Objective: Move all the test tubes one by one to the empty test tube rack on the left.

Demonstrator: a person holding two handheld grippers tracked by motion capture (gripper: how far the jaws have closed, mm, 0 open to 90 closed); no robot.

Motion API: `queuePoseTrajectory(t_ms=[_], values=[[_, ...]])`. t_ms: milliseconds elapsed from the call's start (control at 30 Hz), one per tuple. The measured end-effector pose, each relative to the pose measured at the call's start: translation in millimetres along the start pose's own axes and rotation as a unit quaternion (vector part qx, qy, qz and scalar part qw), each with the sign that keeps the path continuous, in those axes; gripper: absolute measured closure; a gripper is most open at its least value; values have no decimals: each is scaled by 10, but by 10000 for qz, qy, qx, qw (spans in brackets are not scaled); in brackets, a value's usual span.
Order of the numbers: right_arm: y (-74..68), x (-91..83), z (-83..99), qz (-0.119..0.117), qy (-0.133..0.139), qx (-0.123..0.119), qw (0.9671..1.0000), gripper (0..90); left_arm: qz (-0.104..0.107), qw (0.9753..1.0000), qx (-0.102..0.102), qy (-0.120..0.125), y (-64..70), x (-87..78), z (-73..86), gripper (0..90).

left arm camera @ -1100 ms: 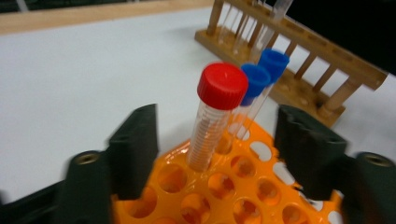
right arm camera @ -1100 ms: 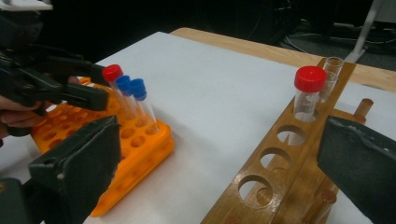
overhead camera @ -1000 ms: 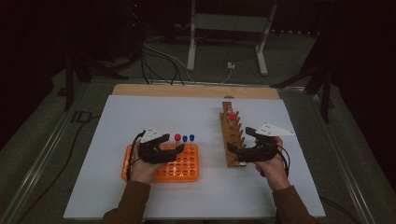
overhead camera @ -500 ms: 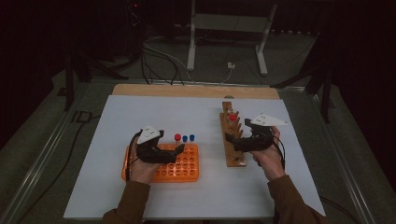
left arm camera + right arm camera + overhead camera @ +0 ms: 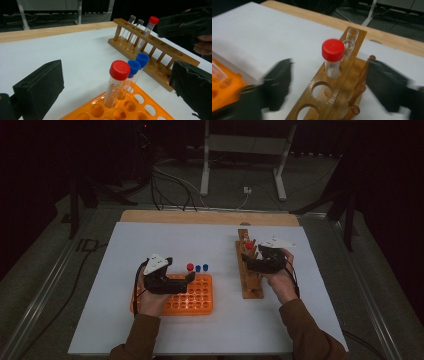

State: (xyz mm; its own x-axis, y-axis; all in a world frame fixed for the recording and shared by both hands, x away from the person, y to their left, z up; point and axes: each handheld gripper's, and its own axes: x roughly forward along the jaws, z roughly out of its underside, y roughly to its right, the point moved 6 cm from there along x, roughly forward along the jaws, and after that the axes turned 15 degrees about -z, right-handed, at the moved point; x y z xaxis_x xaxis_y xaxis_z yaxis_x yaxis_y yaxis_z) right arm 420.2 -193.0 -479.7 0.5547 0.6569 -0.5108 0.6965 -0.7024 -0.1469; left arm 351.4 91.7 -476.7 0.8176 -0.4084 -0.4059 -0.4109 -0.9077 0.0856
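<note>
We are seeing a red-capped clear tube (image 5: 333,58) standing upright in the wooden rack (image 5: 322,100), at center frame, nothing touching it.

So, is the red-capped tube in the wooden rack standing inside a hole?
Yes: the red-capped clear plastic tube stands upright in a hole of the wooden rack.

Two racks stand on the table (image 5: 150,240): one orange rack (image 5: 197,295) and one wooden rack (image 5: 248,270). The orange rack holds three capped tubes: one red-capped tube (image 5: 115,83) and two blue-capped tubes (image 5: 133,72). The wooden rack holds three tubes: one red-capped tube (image 5: 333,58) and two uncapped clear tubes (image 5: 349,45). There are two hand-held grippers, the left hand-held gripper (image 5: 172,281) and the right hand-held gripper (image 5: 257,261).
</note>
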Motion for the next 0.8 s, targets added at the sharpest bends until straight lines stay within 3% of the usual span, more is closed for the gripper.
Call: queuePoseTrajectory(t_ms=[133,300,600,800], values=[[50,67,22,63,-34,70,9999,520,-2,10000,-16,13,-9,-3,-4,6],[79,122,30,47,-44,178,9998,620,-24,10000,-32,16,-14,0,-5,6],[113,145,23,113,28,294,9995,716,-12,10000,-53,-6,-15,7,1,6],[125,131,18,153,71,220,9996,746,-9,10000,-71,-4,-20,7,1,6]])
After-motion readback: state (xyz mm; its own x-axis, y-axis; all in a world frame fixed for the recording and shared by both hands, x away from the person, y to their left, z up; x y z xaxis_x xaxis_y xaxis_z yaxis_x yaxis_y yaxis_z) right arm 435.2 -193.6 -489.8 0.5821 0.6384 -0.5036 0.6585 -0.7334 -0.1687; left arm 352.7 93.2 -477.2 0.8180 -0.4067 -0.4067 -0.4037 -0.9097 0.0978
